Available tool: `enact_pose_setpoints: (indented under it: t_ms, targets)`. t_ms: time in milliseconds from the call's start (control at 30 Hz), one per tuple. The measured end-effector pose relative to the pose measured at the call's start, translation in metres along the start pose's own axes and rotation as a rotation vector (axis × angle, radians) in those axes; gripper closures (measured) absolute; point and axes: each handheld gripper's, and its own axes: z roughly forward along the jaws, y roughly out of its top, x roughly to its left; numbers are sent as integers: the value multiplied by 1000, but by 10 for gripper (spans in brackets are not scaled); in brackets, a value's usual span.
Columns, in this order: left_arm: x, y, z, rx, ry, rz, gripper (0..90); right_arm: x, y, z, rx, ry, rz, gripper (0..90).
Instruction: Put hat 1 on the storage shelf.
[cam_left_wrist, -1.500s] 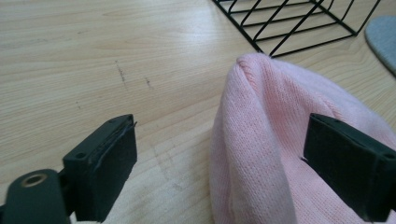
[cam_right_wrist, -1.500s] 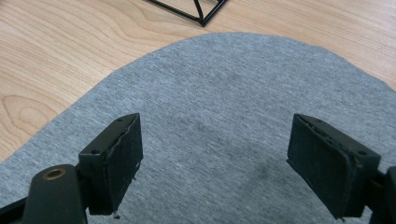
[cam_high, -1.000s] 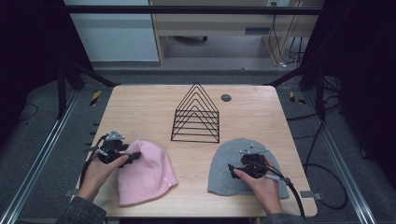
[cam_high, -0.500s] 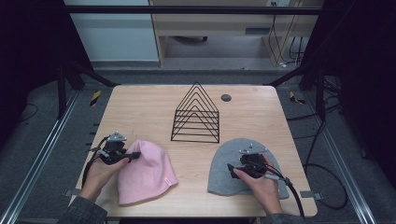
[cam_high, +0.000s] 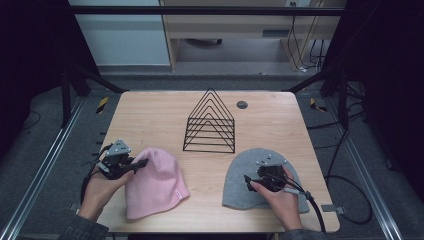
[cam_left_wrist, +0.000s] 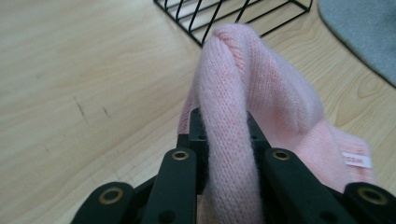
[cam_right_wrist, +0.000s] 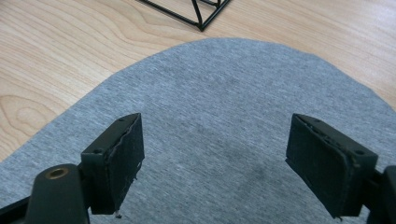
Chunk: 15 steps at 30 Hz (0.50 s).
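A soft, rib-knit pink beanie (cam_left_wrist: 261, 112) lies at the table's (cam_high: 150, 115) near left, its edge bunched into a rounded fold where the left gripper (cam_high: 131, 165) has just clamped shut. One flat grey beanie (cam_right_wrist: 224, 121) lies under the right gripper (cam_high: 252, 181), pads spread apart. One black wire rack (cam_high: 210, 122), triangular, stands behind.
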Motion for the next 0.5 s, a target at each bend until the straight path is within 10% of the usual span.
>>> enact_pose_setpoints:
  t_ms: [500]
  targets:
    - [-30,76,-44,-89,39,193,801,3,3,-12,-61,9,-21,225]
